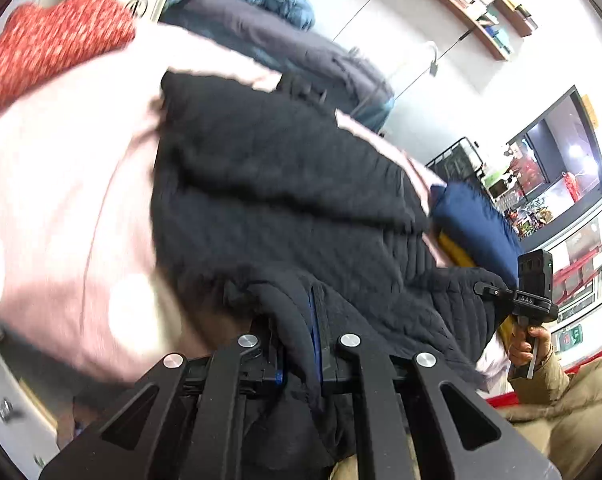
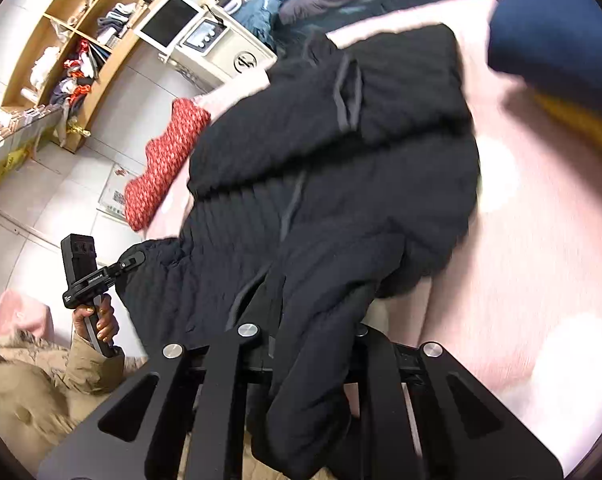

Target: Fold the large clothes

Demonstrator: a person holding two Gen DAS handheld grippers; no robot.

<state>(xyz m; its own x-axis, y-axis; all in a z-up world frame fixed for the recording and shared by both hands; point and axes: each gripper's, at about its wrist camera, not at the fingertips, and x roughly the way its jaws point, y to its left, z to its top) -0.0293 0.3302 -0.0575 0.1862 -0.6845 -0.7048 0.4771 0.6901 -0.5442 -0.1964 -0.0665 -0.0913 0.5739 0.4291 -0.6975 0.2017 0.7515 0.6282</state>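
A black quilted jacket [image 1: 285, 184] lies partly folded on a pink bedcover [image 1: 61, 208], its near hem lifted off the cover. My left gripper [image 1: 301, 354] is shut on that hem, with fabric bunched over its fingertips. My right gripper [image 1: 485, 289], held by a hand, grips the same hem further right. In the right wrist view the jacket [image 2: 341, 168] hangs over the right gripper [image 2: 315, 346], which is shut on a thick fold of it. There the left gripper [image 2: 135, 258] bites the hem's left corner.
A red knit garment [image 1: 49, 44] lies at the far left of the cover. A folded navy piece [image 1: 477, 220] on something yellow sits at the right. Blue and grey padded coats [image 1: 261, 20] are piled behind. A white safe [image 2: 225, 52], wooden shelves [image 2: 81, 40] and a person's tan sleeve [image 2: 89, 364] are nearby.
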